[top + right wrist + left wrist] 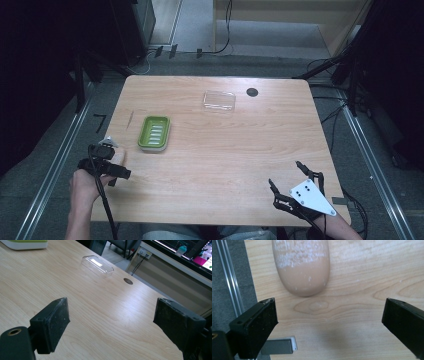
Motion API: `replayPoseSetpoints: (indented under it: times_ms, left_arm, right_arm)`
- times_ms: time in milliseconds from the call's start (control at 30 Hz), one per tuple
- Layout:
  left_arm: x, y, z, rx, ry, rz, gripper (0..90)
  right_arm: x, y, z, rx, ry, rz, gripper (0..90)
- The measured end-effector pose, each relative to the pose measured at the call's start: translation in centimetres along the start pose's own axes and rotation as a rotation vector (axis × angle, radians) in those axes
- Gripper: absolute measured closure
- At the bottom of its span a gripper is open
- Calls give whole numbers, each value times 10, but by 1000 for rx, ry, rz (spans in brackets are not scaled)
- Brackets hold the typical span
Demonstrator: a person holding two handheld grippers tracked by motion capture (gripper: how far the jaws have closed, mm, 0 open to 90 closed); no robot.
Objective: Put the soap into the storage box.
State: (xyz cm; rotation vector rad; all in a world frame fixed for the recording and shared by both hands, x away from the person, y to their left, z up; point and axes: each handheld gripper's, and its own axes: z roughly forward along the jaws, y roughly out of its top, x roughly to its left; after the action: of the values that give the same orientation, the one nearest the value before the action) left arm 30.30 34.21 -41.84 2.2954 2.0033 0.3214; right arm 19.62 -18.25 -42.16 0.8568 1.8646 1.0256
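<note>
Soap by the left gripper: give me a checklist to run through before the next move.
1. Left gripper open: ok, the jaws stand wide apart with nothing between them.
2. Soap free: ok, it lies flat on the table ahead of the jaws and touches neither.
3. Soap away from the table's edge: not ok, it lies close to the left edge.
4. Dish empty: ok, its ribbed inside looks bare in the high view.
5. Lid off the dish: ok, it lies apart, farther back on the table.
6. Right gripper out of the way: ok, it is open and empty near the right front corner.
</note>
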Motion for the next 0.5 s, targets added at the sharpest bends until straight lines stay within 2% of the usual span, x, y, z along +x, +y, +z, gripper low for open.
replayPoseSetpoints:
  times_ms: [500]
  left_arm:
    - [11, 22, 4, -24, -4, -31, 0]
  right_arm:
    - [0, 0, 0, 5, 3, -6, 131]
